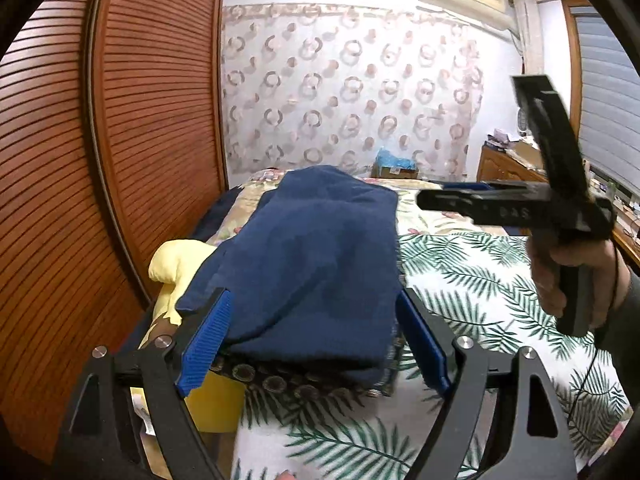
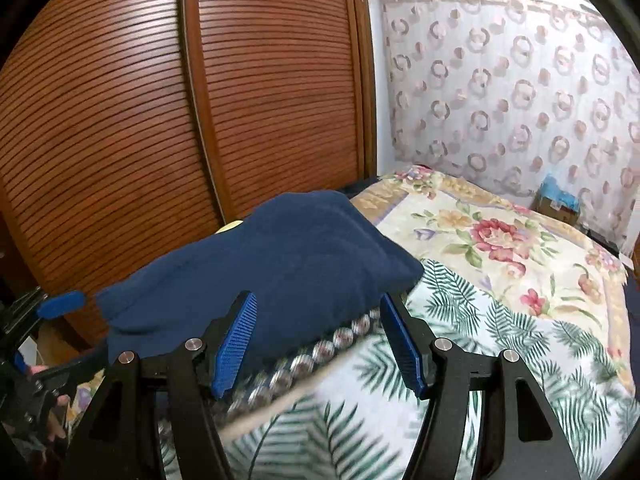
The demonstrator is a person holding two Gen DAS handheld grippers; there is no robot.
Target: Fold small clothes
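A folded navy blue garment (image 1: 304, 248) lies on top of a small pile at the left edge of the bed. Under it shows a dark garment with round prints (image 1: 280, 382), and a pale yellow cloth (image 1: 176, 264) pokes out on the left. My left gripper (image 1: 314, 344) is open wide, its blue pads either side of the pile's near end without pressing it. In the right wrist view the navy garment (image 2: 272, 272) fills the middle. My right gripper (image 2: 320, 344) is open just short of its near right corner. A hand holds the right gripper (image 1: 440, 196) above the bed.
Louvred wooden wardrobe doors (image 1: 120, 140) stand close along the left of the bed. The palm-leaf sheet (image 1: 480, 300) and a floral quilt (image 2: 500, 240) cover the bed. A patterned curtain (image 1: 352, 88), a cardboard box (image 1: 394, 168) and a wooden dresser (image 1: 508, 160) stand beyond.
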